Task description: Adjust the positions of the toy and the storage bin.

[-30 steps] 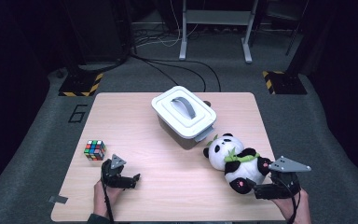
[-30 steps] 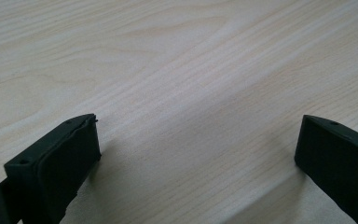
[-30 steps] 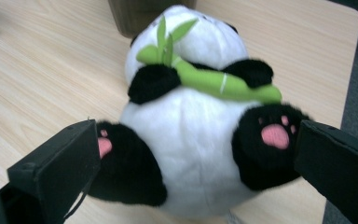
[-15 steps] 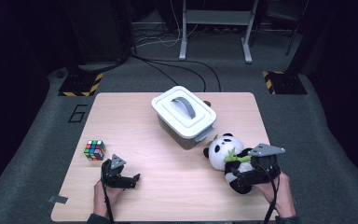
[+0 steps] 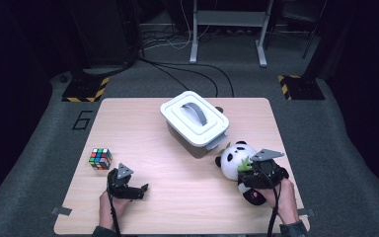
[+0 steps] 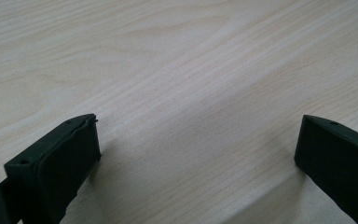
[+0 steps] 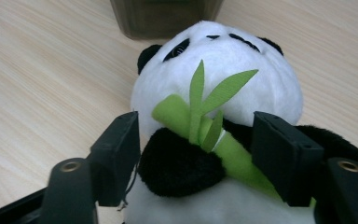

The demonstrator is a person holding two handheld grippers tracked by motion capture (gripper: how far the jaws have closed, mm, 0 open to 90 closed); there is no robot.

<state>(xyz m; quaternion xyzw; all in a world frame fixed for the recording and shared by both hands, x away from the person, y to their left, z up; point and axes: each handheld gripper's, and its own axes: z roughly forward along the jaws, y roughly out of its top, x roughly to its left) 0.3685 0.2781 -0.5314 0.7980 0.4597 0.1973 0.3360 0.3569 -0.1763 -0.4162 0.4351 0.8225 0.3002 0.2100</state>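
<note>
Here the right gripper point(image 7: 193, 154) has just been closing its jaws and now squeezes the toy panda point(image 7: 214, 93) about the chest, a pad on each flank; the panda lies near the table's point(image 5: 143, 123) right front edge, its head just beside the lidded white box point(image 5: 194, 117). The left gripper point(image 6: 198, 149) rests with jaws spread wide over bare wood near the front edge, well apart from the panda, the colour cube point(image 5: 100, 158) near it. In the high view the right gripper covers much of the panda's body.
</note>
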